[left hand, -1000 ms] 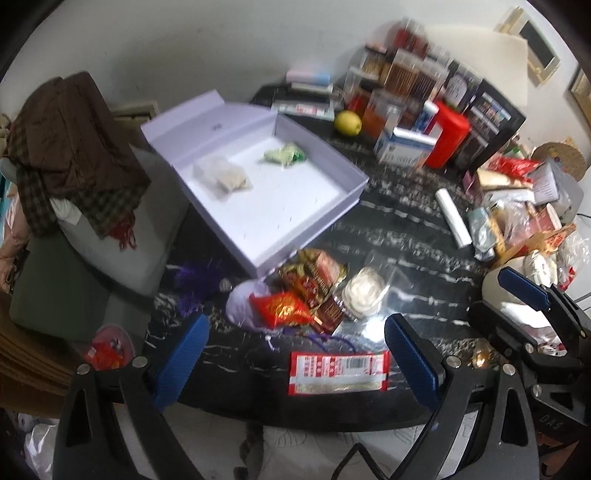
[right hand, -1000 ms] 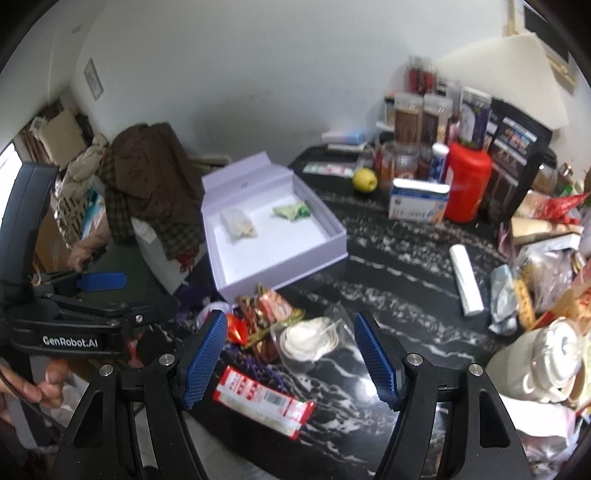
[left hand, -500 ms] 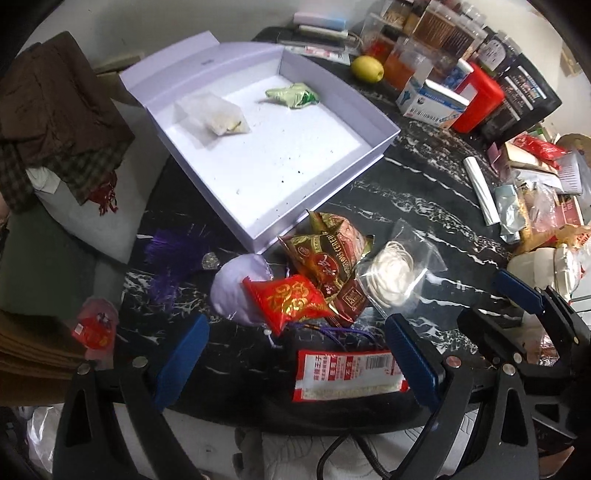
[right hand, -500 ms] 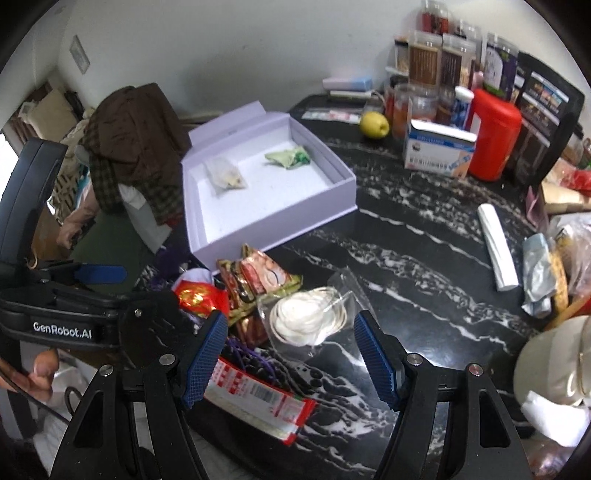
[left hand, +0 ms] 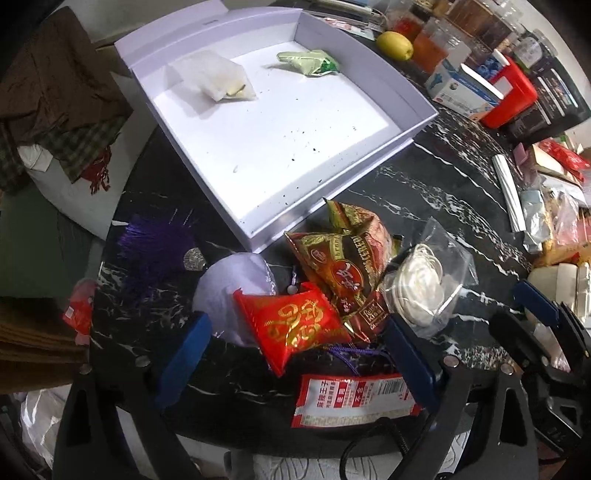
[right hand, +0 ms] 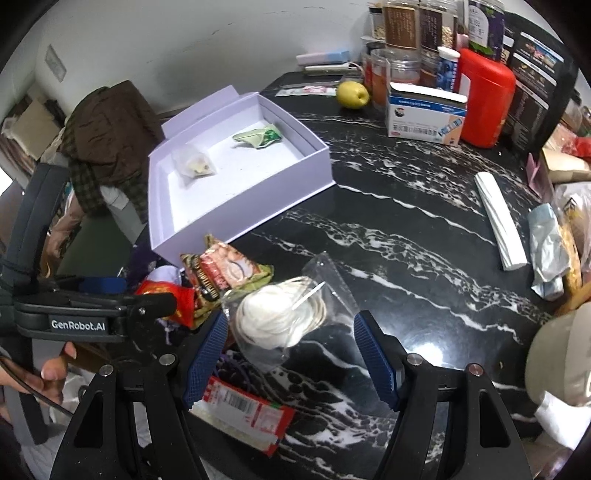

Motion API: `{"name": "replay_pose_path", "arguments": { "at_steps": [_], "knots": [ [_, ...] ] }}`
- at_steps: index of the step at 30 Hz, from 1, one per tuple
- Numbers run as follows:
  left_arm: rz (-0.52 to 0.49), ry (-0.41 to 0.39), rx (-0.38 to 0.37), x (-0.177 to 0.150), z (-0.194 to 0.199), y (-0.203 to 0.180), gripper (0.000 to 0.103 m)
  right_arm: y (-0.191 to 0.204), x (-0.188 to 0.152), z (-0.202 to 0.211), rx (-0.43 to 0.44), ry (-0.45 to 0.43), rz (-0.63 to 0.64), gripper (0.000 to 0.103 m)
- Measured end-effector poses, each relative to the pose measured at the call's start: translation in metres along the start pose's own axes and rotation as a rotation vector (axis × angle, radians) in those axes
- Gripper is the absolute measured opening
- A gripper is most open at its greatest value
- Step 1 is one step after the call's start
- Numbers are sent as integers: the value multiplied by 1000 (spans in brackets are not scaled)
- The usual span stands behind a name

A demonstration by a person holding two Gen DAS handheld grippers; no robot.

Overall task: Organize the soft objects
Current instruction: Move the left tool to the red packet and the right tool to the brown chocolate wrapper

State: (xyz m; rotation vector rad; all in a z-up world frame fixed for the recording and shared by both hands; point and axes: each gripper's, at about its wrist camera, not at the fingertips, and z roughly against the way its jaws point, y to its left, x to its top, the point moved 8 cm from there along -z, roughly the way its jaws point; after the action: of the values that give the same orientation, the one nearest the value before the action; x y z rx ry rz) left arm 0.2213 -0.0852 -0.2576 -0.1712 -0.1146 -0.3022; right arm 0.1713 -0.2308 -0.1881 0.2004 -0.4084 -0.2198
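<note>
Both claws have sunk toward the snack heap at the counter's (right hand: 406, 221) near edge. The left claw (left hand: 295, 356), closing slightly, brackets the red packet (left hand: 291, 325) without touching; the right claw (right hand: 291, 354) stands apart over the clear bag (right hand: 284, 314). Pickups look imminent; the lilac box (left hand: 332, 184) waits just beyond.

The purple cord (left hand: 354, 352) lies mostly hidden under the red packet (left hand: 291, 325). At nine o'clock the brown cloth (left hand: 44, 85) is cut off. Jar labels (right hand: 399, 26) at twelve o'clock are too small to read.
</note>
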Motion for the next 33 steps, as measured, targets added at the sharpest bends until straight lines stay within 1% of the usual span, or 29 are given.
{"name": "replay_pose_path", "arguments": {
  "at_steps": [2, 3, 5, 6, 7, 8, 9, 10, 14, 16, 20, 24, 26, 28, 30, 33],
  "knots": [
    [9, 1, -4, 0, -3, -1, 89, -3, 0, -1, 0, 1, -9, 72],
    [10, -1, -3, 1, -4, -1, 82, -4, 0, -2, 0, 3, -13, 72],
    [5, -7, -1, 2, -6, -3, 78, -6, -1, -2, 3, 4, -21, 72],
    [-1, -10, 1, 3, -7, -4, 74, -6, -1, -3, 3, 5, -23, 72],
    [-7, -13, 9, 3, -8, -4, 66, -7, -2, -4, 2, 6, -25, 72],
    [-13, -13, 10, 3, -9, -4, 62, -8, -3, -4, 2, 7, -28, 72],
    [-19, -7, 9, 3, -12, -5, 53, -9, -3, -5, 1, 8, -31, 72],
    [-21, -3, 8, 2, -14, -5, 49, -10, -4, -6, 1, 9, -35, 72],
    [-63, 3, 33, 2, -18, -7, 49, -14, -7, -9, 3, 24, -57, 72],
    [-91, 20, 30, -1, -20, -12, 49, -16, -8, -10, 1, 29, -66, 72],
    [-148, 81, -25, -11, -22, -23, 49, -19, -9, -11, 0, 37, -79, 72],
    [-159, 129, -67, -17, -27, -29, 49, -20, -10, -10, 3, 37, -87, 72],
    [-170, 168, -75, -22, -34, -31, 49, -20, -11, -11, 6, 42, -89, 72],
    [-187, 211, -74, -29, -42, -34, 49, -19, -12, -12, 5, 46, -88, 72],
    [-211, 235, -66, -32, -48, -38, 49, -19, -12, -12, 3, 49, -85, 72],
    [-252, 235, -40, -39, -49, -41, 49, -20, -13, -13, -2, 54, -83, 72]
  ]
}}
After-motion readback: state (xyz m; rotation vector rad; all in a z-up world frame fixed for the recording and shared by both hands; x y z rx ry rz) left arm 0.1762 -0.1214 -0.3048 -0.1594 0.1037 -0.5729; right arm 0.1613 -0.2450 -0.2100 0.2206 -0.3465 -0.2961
